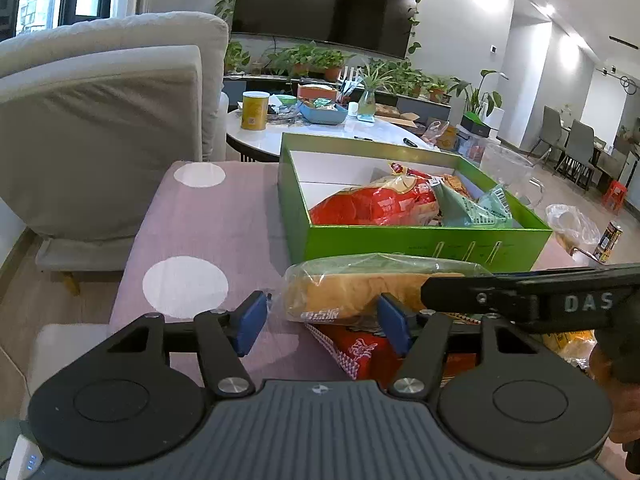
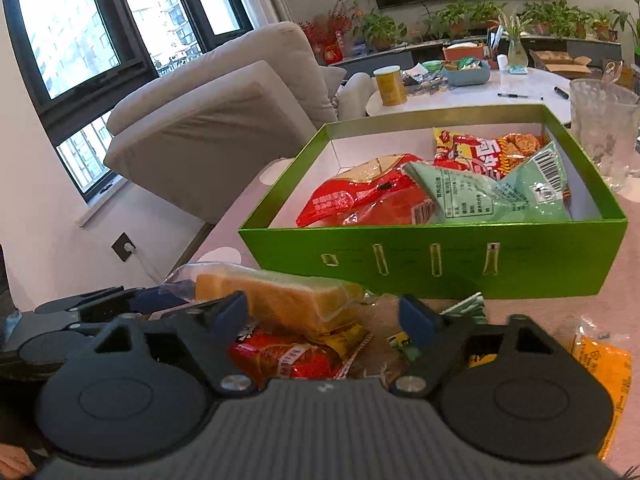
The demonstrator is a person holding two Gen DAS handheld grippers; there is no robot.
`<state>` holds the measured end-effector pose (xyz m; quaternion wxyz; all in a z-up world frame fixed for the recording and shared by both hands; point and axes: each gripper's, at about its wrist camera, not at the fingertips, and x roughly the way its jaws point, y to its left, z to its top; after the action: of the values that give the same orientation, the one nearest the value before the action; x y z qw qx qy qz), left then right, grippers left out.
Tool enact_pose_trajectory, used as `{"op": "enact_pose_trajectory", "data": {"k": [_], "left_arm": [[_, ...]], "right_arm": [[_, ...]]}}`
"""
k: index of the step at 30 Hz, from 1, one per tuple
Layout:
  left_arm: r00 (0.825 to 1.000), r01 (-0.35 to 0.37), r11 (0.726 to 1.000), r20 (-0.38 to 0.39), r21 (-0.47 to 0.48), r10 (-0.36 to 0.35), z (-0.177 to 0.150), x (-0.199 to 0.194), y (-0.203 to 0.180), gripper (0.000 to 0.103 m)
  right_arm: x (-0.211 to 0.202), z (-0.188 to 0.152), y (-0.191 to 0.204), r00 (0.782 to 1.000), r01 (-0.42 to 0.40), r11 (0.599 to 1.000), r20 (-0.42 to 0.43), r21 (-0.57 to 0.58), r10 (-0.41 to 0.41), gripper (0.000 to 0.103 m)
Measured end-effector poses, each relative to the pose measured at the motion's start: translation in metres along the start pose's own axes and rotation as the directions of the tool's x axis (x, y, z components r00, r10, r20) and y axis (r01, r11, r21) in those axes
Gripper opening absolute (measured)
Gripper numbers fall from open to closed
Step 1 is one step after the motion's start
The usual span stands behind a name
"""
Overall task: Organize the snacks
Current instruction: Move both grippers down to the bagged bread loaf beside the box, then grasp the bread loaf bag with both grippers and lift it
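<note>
A loaf of bread in a clear bag (image 1: 360, 292) (image 2: 280, 300) lies on a red snack packet (image 1: 360, 352) (image 2: 292, 356), in front of the green box (image 1: 420, 240) (image 2: 440, 264). My left gripper (image 1: 322, 324) straddles the loaf's left end. A small gap shows at its left pad (image 1: 252, 322), so it is open. My right gripper (image 2: 326, 316) (image 1: 440, 290) hovers wide open over the loaf's right part. The box holds a red bread bag (image 2: 360, 200), a pale green packet (image 2: 500, 196) and an orange cracker pack (image 2: 480, 148).
A yellow packet (image 2: 600, 364) lies at the near right, and a glass jug (image 2: 600, 128) stands right of the box. A can (image 1: 610, 240) and a plastic bag (image 1: 572, 220) sit further right. A grey armchair (image 1: 100, 140) borders the pink tablecloth (image 1: 200, 220).
</note>
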<state>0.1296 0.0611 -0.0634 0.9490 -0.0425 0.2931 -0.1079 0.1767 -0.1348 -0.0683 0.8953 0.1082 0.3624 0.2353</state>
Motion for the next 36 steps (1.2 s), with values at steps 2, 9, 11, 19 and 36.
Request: {"op": "enact_pose_trajectory", "data": {"k": [2,9,11,19,36], "left_arm": [[1.0,-0.002,1.0,0.002,0.008,0.002,0.0,-0.001,-0.001,0.056],[1.0,-0.009,1.0,0.009,0.006,0.009,0.001,-0.003,-0.003,0.051],[1.0,-0.013,1.0,0.016,0.011,0.013,0.003,-0.006,-0.005,0.049],[0.997,-0.003,1.0,0.074,-0.006,0.004,0.014,-0.026,-0.006,0.049],[0.996,-0.073,0.995,0.04,-0.06,0.076,0.009,-0.003,0.001,0.071]], "right_arm": [[0.001,0.001,0.0,1.0,-0.011,1.0,-0.005,0.01,0.011,0.067],[-0.002,0.002,0.005,1.0,-0.024,1.0,0.002,-0.004,0.024,0.066],[-0.004,0.002,0.008,1.0,-0.03,0.999,0.008,-0.011,0.03,0.066],[-0.02,0.01,0.013,0.997,-0.05,0.998,0.065,-0.024,0.051,0.066],[-0.007,0.009,-0.014,0.996,0.011,0.998,0.089,0.057,-0.016,0.066]]}}
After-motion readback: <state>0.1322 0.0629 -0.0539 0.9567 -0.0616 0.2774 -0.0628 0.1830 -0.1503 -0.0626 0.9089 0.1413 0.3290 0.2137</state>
